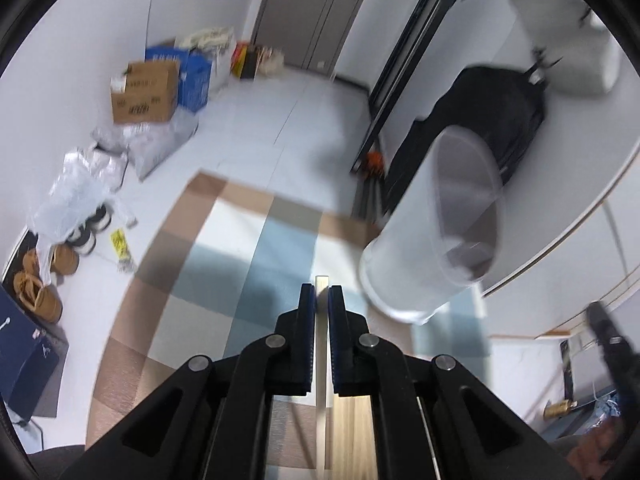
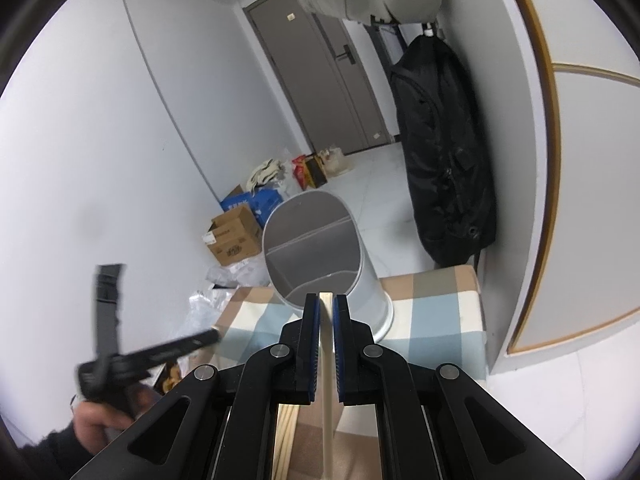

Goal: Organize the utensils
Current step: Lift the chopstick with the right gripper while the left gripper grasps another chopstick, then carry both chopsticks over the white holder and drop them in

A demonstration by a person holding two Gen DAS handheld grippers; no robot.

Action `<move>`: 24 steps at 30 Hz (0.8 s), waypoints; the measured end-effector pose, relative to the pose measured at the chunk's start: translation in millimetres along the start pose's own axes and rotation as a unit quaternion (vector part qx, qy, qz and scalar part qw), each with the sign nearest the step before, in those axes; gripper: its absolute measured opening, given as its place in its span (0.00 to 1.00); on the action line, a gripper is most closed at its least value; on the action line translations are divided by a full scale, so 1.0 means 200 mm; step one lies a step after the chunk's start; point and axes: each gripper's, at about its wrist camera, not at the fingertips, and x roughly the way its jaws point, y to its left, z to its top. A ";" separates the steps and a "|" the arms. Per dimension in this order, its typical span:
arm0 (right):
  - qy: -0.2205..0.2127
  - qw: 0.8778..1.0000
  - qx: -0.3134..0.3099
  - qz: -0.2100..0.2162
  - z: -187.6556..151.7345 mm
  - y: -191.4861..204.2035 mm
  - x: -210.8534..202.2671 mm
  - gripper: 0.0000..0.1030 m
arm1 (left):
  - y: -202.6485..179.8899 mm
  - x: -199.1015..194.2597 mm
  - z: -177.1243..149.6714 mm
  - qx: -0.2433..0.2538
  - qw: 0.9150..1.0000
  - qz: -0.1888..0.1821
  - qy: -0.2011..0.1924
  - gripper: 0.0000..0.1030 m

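My left gripper [image 1: 322,294] is shut on a thin pale flat utensil handle [image 1: 321,360] that runs back between the blue pads. My right gripper [image 2: 326,303] is shut on a similar pale flat utensil handle [image 2: 328,384]. A tall white cylindrical holder [image 2: 320,248] stands on the checked cloth [image 2: 432,312], just beyond my right fingertips; in the left wrist view the holder [image 1: 436,232] is up and to the right of my left gripper, blurred. The left gripper shows at the lower left of the right wrist view [image 2: 152,354]. Both utensils' working ends are hidden.
The checked cloth [image 1: 224,264] covers a low surface against a white wall. Cardboard and blue boxes [image 1: 148,90], plastic bags [image 1: 80,188] and shoes [image 1: 44,280] lie on the floor. A black bag [image 2: 444,152] hangs on the wall right of the holder.
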 end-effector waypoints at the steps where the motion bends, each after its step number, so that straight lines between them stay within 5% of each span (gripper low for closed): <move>1: -0.007 1.000 -0.002 0.000 0.00 0.01 -0.02 0.06 | -0.03 -0.05 0.01 0.006 1.000 -0.007 -0.013 0.02; 12: -0.044 0.999 -0.023 -0.003 0.05 0.09 -0.10 0.06 | -0.02 -0.18 0.13 0.042 0.996 -0.034 -0.070 0.02; 24: -0.110 0.991 -0.068 0.021 0.49 0.25 -0.12 0.06 | -0.20 -0.40 0.48 0.059 0.984 -0.075 -0.153 0.02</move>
